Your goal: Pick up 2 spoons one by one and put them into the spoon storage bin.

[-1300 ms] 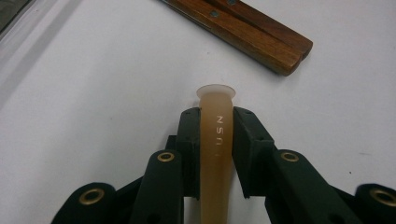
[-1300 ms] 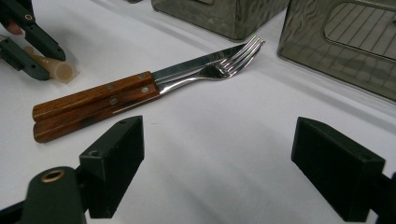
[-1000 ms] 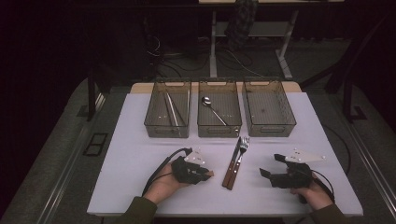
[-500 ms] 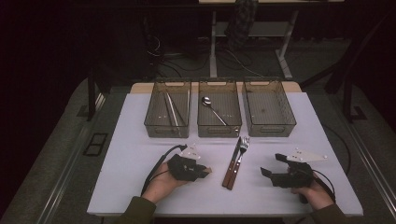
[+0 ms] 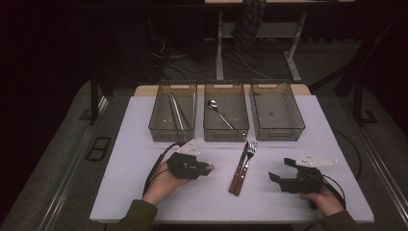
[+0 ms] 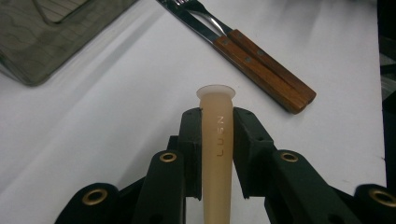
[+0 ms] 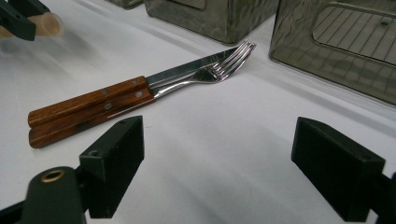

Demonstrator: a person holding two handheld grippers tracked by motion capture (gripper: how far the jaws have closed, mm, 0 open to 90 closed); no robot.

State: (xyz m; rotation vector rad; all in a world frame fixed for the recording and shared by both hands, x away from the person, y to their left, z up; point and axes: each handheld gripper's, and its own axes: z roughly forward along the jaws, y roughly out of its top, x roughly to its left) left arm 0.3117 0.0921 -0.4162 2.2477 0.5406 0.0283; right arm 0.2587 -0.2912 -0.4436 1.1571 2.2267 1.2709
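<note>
My left gripper [image 5: 208,168] [image 6: 215,116] is shut on a beige tapered piece [image 6: 216,144] with raised letters, whose flared end [image 5: 210,167] sticks out past the jaws. It hovers low over the white table [image 5: 144,159], left of a wood-handled knife [image 5: 239,167] and fork [image 5: 247,161] lying side by side. My right gripper [image 5: 280,169] [image 7: 219,154] is open with nothing between its jaws, to the right of the cutlery. In the right gripper view the fork [image 7: 205,74] and knife [image 7: 184,71] lie ahead, and the left gripper [image 7: 18,21] with the beige piece [image 7: 49,24] is at top left.
Three clear bins stand in a row at the back. The left bin [image 5: 171,134] holds thin metal sticks [image 5: 177,113], the middle bin [image 5: 226,134] a spoon [image 5: 219,111], and the right bin [image 5: 281,132] looks empty. A bin corner [image 6: 42,42] lies ahead to the left.
My left gripper has shifted a little away from the person and to the left, still holding the beige piece. The right gripper and the cutlery have stayed put.
</note>
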